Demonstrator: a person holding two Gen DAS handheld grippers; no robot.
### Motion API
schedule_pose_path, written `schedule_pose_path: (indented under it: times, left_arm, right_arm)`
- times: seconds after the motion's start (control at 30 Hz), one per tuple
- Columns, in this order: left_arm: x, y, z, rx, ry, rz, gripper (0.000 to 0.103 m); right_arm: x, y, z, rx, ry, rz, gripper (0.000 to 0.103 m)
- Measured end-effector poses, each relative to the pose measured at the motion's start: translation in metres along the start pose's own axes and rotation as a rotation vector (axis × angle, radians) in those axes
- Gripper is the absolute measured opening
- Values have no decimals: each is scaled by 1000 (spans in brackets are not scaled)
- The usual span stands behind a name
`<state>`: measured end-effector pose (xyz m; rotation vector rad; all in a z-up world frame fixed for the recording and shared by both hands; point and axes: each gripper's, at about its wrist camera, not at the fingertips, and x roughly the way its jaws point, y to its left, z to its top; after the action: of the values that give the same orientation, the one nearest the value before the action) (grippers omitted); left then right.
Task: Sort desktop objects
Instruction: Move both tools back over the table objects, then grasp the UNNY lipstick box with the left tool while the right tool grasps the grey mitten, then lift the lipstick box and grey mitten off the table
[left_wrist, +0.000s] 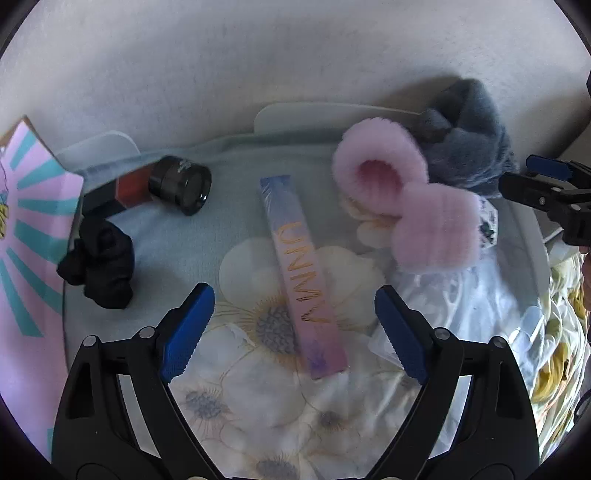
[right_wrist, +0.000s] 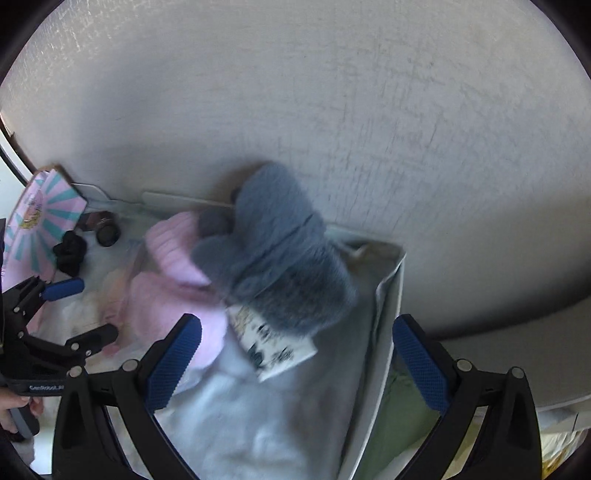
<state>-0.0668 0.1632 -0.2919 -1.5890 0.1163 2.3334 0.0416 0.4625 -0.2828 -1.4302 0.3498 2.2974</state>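
Left hand-held gripper (left_wrist: 295, 328) wide, empty, over pink-purple box (left_wrist: 303, 273). Right hand-held gripper (right_wrist: 297, 363) wide, empty, below grey fluffy socks (right_wrist: 280, 254); pink fluffy socks (right_wrist: 173, 273) beside.

The grey fluffy slippers (right_wrist: 280, 254) and their card tag (right_wrist: 273, 343) are smeared by blur; the tag's print cannot be read. The striped pink box (left_wrist: 29, 236) is cut off at the left edge.

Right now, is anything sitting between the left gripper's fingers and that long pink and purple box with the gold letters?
Nothing visible blocks it. The left gripper is open and the long pink and purple box lies flat on the floral cloth, its near end already between the fingers. The pink fluffy slippers sit to the right, apart from the box.
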Motion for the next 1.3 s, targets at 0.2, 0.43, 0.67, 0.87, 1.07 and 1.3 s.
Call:
schedule_pose_path:
  times: [0.2,0.43,0.67,0.87,1.07,1.3]
  left_arm:
    - [6,4,-4,-27,-25,-6,73]
    - [5,7,-3,-14,-54,14,54]
    - [1,17,0,-16,-47,-27,22]
    - [-1,16,-1,6,-40,-39,22]
    - [-12,11,-1,34,-41,-46,22]
    - [-44,2,-2,41,-52,-74,22]
  right_arm:
    - [11,-2,0,-20,-31,5,99]
    - [18,0,4,-34,-62,21,88]
    - [23,7,9,-70,-42,6,60]
    - [19,3,9,-47,-49,-10,42]
    - [6,-1,5,156,-55,-112,33]
    - [-26,-12,-2,221,-59,-99,30]
